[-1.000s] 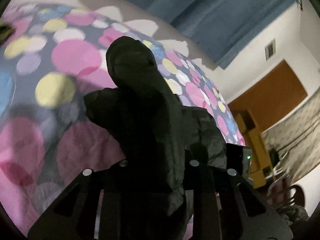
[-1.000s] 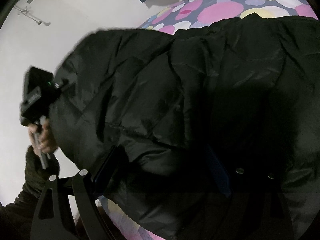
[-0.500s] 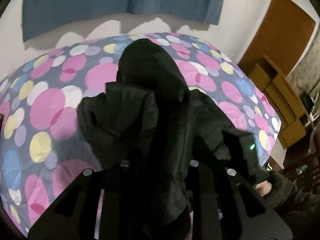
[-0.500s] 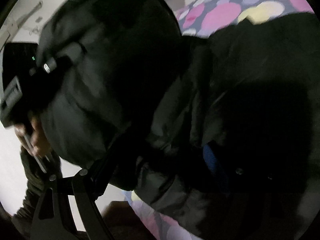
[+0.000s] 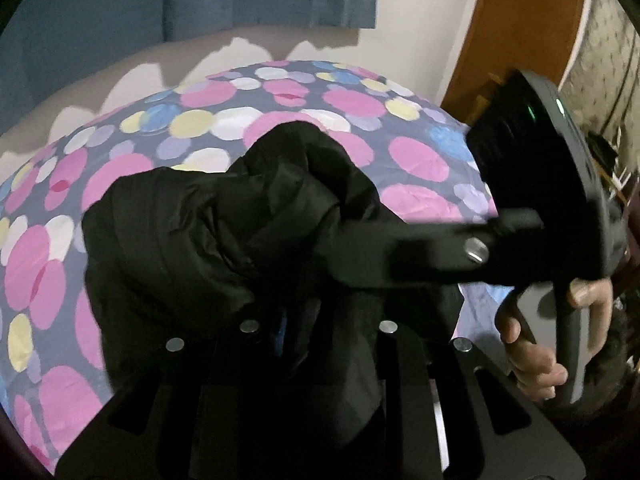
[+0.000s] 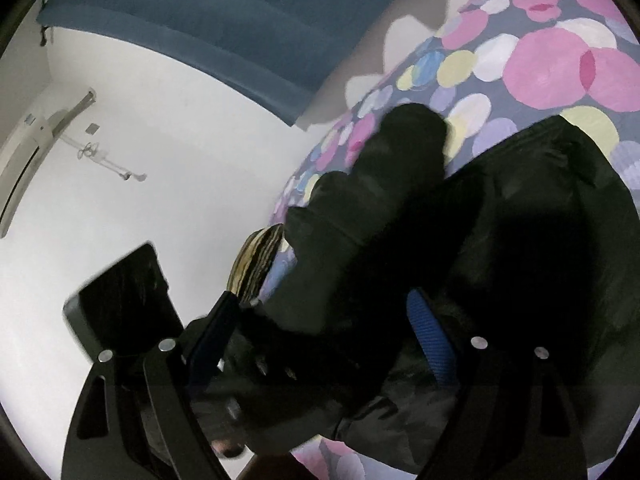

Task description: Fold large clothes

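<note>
A large black puffer jacket (image 5: 208, 232) lies bunched on a bed with a spotted pink, yellow and blue cover (image 5: 416, 160). My left gripper (image 5: 316, 320) is shut on a fold of the jacket, which hangs between its fingers. My right gripper (image 6: 320, 320) has its blue-padded fingers (image 6: 430, 332) wide apart, with jacket cloth (image 6: 520, 240) lying between them; it also shows in the left wrist view (image 5: 400, 248), reaching in from the right just above the left one. A sleeve (image 6: 384, 168) sticks up over the bed.
A blue curtain (image 5: 200, 4) hangs behind the bed. An orange door (image 5: 520, 36) stands at the right. A white wall (image 6: 160, 160) and an air conditioner (image 6: 28, 148) are to the left. A striped item (image 6: 256, 260) lies at the bed edge.
The right gripper has swung across in front of the left one. The jacket has been drawn together into a tighter bunch and sits lower on the bed.
</note>
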Demonstrator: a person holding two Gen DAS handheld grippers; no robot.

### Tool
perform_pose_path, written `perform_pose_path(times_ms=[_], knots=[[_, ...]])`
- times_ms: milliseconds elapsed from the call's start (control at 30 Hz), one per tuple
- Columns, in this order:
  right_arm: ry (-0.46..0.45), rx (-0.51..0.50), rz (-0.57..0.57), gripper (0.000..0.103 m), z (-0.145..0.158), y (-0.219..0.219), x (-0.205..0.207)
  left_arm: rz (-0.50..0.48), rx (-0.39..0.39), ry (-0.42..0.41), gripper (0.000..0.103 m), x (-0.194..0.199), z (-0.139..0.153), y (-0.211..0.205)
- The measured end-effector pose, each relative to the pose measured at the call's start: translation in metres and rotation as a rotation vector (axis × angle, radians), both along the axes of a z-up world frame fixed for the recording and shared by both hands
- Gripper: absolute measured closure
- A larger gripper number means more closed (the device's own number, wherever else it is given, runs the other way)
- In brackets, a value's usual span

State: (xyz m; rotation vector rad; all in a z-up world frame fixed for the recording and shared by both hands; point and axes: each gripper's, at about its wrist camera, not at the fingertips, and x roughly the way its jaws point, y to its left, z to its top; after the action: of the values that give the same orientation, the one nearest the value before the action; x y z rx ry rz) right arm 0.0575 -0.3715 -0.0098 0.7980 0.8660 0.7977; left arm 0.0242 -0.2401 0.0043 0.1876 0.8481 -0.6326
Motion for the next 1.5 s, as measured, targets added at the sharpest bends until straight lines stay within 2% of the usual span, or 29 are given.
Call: perform_pose_path(times_ms=[200,267,300,333,367,433,533,567,600,633,733,833,900,967,1000,1100,1167,1200,1267,1300,1333,1367,1400,1433,1467,1500], knots=[[0.08,-0.081,-0.023,0.018,-0.021,-0.012,0.008,-0.028,0.033,-0.029,0.082,-0.01,-0.025,-0.028],[0.104,-0.096,-0.027,0.022,-0.028,-0.015,0.011,-0.036,0.046,-0.039,0.082,-0.013,-0.031,-0.034],[0.117,-0.109,-0.032,0.033,-0.032,-0.016,0.011,-0.038,0.055,-0.049,0.082,-0.015,-0.032,-0.037],[0.131,-0.118,-0.036,0.049,-0.036,-0.018,0.012,-0.042,0.068,-0.067,0.081,-0.017,-0.033,-0.039],[0.146,-0.124,-0.038,0.055,-0.041,-0.02,0.013,-0.044,0.074,-0.077,0.081,-0.019,-0.034,-0.041],[0.165,-0.114,-0.023,0.066,-0.048,-0.024,0.016,-0.056,0.09,-0.089,0.078,-0.024,-0.036,-0.043],[0.173,-0.109,-0.007,0.071,-0.053,-0.026,0.017,-0.069,0.087,-0.092,0.07,-0.032,-0.035,-0.045],[0.175,-0.107,-0.004,0.072,-0.055,-0.026,0.018,-0.076,0.076,-0.093,0.064,-0.036,-0.033,-0.044],[0.176,-0.11,-0.004,0.073,-0.055,-0.027,0.017,-0.101,0.04,-0.09,0.056,-0.045,-0.028,-0.041],[0.177,-0.112,-0.006,0.073,-0.055,-0.028,0.017,-0.117,0.021,-0.09,0.053,-0.051,-0.025,-0.039],[0.186,-0.098,-0.005,0.073,-0.059,-0.033,0.016,-0.164,-0.049,-0.103,0.051,-0.076,-0.009,-0.02],[0.191,-0.088,-0.006,0.073,-0.062,-0.035,0.016,-0.143,-0.152,-0.117,0.05,-0.09,0.007,0.016],[0.194,-0.084,-0.004,0.073,-0.062,-0.036,0.013,-0.076,-0.206,-0.144,0.043,-0.089,0.013,0.046],[0.193,-0.085,-0.003,0.073,-0.062,-0.037,0.013,0.046,-0.24,-0.179,0.038,-0.081,0.011,0.086],[0.193,-0.086,-0.002,0.073,-0.062,-0.036,0.013,0.098,-0.253,-0.17,0.037,-0.073,0.006,0.102],[0.184,-0.1,0.001,0.073,-0.059,-0.035,0.013,0.268,-0.32,-0.072,0.037,-0.044,-0.03,0.152],[0.179,-0.108,0.003,0.071,-0.058,-0.032,0.015,0.325,-0.371,0.019,0.037,-0.028,-0.056,0.171],[0.177,-0.116,0.005,0.068,-0.056,-0.031,0.014,0.324,-0.438,0.072,0.035,-0.021,-0.07,0.178],[0.175,-0.131,0.005,0.056,-0.051,-0.029,0.014,0.315,-0.524,0.123,0.035,-0.016,-0.081,0.185],[0.172,-0.129,0.008,0.039,-0.047,-0.028,0.012,0.306,-0.552,0.135,0.035,-0.013,-0.083,0.185],[0.164,-0.12,0.013,0.03,-0.043,-0.027,0.011,0.295,-0.569,0.14,0.034,-0.013,-0.085,0.185],[0.155,-0.119,0.021,0.03,-0.04,-0.024,0.01,0.284,-0.576,0.143,0.034,-0.013,-0.087,0.182],[0.141,-0.158,0.029,0.031,-0.036,-0.019,0.009,0.274,-0.583,0.143,0.034,-0.012,-0.088,0.179],[0.118,-0.201,0.022,0.041,-0.031,-0.015,0.007,0.27,-0.59,0.145,0.034,-0.012,-0.09,0.177],[0.089,-0.25,0.009,0.054,-0.027,-0.011,0.004,0.268,-0.601,0.151,0.034,-0.009,-0.091,0.177],[0.058,-0.299,-0.005,0.072,-0.021,-0.007,0.001,0.268,-0.618,0.161,0.034,-0.007,-0.093,0.177]])
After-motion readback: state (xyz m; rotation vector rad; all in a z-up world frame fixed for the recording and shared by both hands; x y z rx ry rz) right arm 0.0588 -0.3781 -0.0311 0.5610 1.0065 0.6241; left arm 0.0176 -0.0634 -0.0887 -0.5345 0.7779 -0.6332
